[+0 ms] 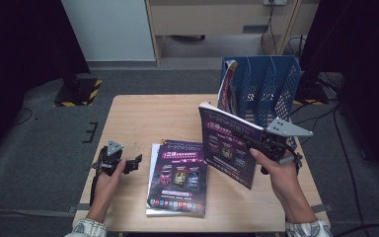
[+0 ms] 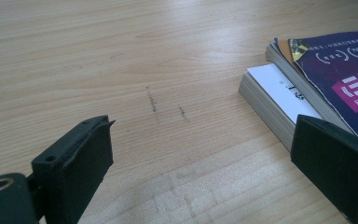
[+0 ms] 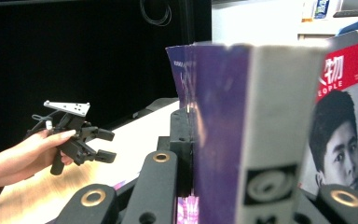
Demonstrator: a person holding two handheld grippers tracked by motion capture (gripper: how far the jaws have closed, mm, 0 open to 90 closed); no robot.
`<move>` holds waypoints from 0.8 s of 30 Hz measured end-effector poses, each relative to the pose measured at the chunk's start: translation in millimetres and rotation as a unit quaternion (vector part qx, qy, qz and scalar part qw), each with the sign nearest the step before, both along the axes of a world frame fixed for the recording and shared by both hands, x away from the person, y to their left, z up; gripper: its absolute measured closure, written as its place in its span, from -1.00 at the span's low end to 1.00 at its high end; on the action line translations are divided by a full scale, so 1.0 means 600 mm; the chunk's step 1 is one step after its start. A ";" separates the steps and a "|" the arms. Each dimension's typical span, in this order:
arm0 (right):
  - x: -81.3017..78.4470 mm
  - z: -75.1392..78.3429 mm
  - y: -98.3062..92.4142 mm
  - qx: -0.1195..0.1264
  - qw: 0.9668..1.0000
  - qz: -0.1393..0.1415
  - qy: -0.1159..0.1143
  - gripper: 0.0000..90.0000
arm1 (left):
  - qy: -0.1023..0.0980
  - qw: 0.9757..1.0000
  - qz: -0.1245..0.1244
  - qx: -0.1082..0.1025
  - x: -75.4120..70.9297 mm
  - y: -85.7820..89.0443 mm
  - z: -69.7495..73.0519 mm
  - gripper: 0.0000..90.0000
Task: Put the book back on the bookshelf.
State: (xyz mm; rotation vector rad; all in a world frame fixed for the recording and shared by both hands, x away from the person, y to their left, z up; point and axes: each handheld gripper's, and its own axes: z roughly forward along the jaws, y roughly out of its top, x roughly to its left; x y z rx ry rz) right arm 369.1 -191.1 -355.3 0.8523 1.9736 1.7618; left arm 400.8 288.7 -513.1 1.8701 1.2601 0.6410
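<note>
My right gripper [image 1: 246, 139] holds a purple magazine [image 1: 229, 145] upright above the table's right side, in front of the blue file rack [image 1: 271, 81]. In the right gripper view the jaws are shut on its thick spine [image 3: 265, 116], with one black jaw pressed against the purple cover. My left gripper [image 1: 135, 163] rests low over the table's left part, jaws open and pointing at the stack of magazines [image 1: 177, 177]. In the left gripper view only bare wood lies between its fingers [image 2: 81, 154], and the stack [image 2: 279, 100] sits just beyond the right jaw.
One magazine [image 1: 227, 84] with a red title stands in the rack's left slot, close behind the held one. The wooden table [image 1: 143, 118] has bare room at its back left. Dark stands and cables surround the table on the floor.
</note>
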 end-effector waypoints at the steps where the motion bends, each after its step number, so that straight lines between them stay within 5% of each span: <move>1: -0.002 0.000 -0.002 0.001 1.000 -0.002 0.001 0.83 | 0.000 1.000 0.001 0.000 0.000 0.000 0.000 -0.89; 11: -0.023 0.010 -0.031 0.006 1.000 -0.011 -0.002 0.83 | -0.003 1.000 0.006 -0.002 -0.002 0.002 0.002 -0.88; 24: -0.034 0.065 -0.084 0.019 0.999 -0.049 -0.010 0.83 | -0.003 1.000 0.006 -0.002 -0.002 0.003 0.002 -0.89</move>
